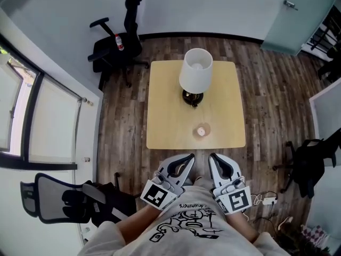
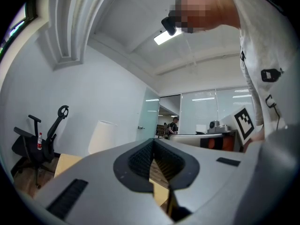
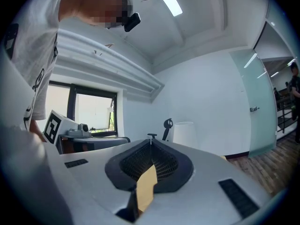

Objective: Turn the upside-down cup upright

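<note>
Both tongs shut and empty; approach step is judged.
Left gripper (image 1: 187, 158) and right gripper (image 1: 213, 158) are held short of table (image 1: 165, 103); cup (image 1: 201, 130) sits by its near edge, untouched; 1 gripper must be opened and reached to it.

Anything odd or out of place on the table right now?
Only the cup near the table's front edge: it looks mouth-down, though it's small in the head view. The lamp stands upright; no spill shows.

The head view looks steeply down on the counter (image 1: 165, 116) from above, just short of its near edge. Both gripper views sit low before that edge, facing level across it. All three share the lamp (image 1: 195, 71).
</note>
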A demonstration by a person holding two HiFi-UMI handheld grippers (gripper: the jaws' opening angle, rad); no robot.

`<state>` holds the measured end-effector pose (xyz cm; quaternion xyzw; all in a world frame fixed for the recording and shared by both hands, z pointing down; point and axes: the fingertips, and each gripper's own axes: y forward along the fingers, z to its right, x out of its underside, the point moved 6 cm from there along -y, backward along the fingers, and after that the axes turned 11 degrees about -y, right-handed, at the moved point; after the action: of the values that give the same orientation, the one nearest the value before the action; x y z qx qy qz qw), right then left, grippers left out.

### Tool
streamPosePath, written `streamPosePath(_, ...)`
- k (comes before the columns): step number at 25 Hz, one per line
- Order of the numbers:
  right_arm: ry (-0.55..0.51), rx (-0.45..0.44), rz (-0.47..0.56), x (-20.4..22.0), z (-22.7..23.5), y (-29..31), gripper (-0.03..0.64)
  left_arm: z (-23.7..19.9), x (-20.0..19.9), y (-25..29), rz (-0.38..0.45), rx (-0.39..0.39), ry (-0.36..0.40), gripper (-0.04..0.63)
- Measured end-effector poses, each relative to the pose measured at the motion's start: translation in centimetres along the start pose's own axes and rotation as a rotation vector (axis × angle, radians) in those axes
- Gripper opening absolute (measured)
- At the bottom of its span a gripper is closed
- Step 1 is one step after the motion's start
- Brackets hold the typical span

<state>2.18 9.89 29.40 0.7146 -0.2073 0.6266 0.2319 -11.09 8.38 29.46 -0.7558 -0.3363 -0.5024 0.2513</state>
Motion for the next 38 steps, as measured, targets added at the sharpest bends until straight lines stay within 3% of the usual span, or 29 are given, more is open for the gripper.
streamPosePath(9,-0.027,-0.045,-0.023,1.7,2.8,1.0,0.025,-1.4,1.3,2.4,-0.049,-0.002,-0.014,0.008)
streamPosePath(15,-0.02,-0.073,-0.021,4.1,4.7,1.1,0.025,-2.4,4.2,4.0,-0.088,-0.003,-0.02,0.008)
streamPosePath(28,-0.029,-0.142,-0.077,14.6,6.5,2.5,0.025,-7.4,12.7,5.5,-0.18,-0.013,-0.023,0.008)
streamPosePath(34,-0.018,-0.141,-0.067,18.7,7.2,4.0,0.031,-9.9,15.9,6.2,-0.172,-0.005,-0.025,0.008)
streamPosePath(38,0.006,-0.13,-0.074,21.7,7.3,5.4,0.174,-11.5,18.1,6.4,-0.182,-0.008,-0.033,0.009)
